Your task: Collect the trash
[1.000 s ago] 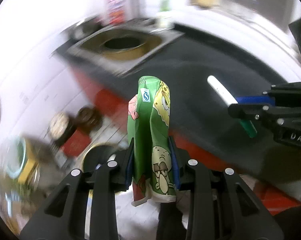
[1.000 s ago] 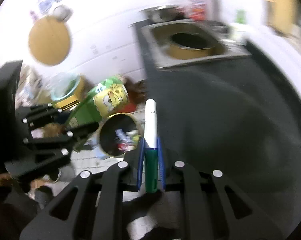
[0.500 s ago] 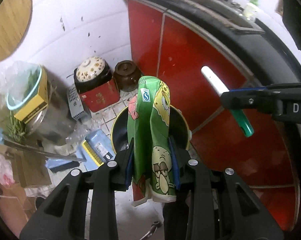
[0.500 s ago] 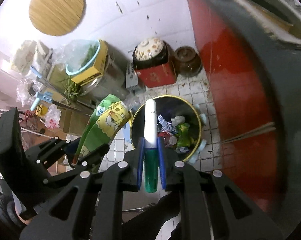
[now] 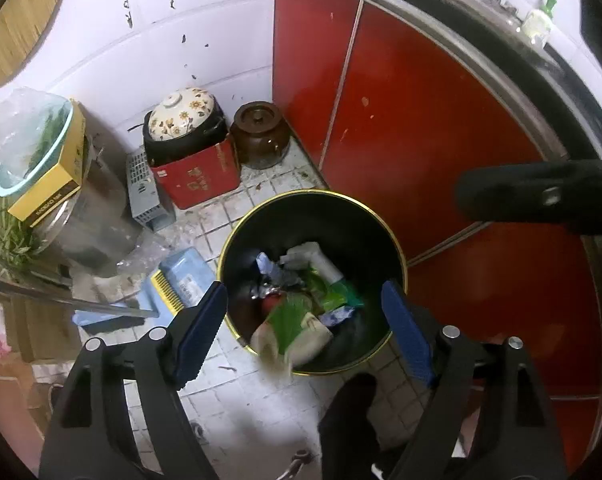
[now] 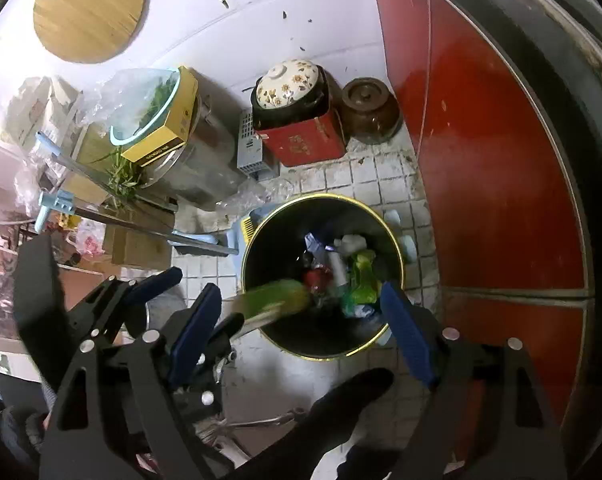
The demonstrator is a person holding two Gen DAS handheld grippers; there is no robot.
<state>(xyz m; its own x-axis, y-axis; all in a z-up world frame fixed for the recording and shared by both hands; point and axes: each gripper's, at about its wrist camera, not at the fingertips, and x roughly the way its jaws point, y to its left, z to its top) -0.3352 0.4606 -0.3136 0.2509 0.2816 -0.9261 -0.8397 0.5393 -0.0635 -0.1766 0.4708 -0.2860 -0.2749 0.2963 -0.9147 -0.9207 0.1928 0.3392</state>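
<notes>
While both tools hung above the black bin (image 5: 385,236), the left gripper (image 5: 305,328) stood with jaws spread wide and nothing between them; the right gripper (image 6: 301,320) was equally wide and empty; the green wrapper (image 6: 273,304) showed as a blur at the bin's near rim, directly beyond the left gripper and nearer to it than to the right, long axis slanting into the mouth; the marker could not be picked out among the rubbish inside the bin.
</notes>
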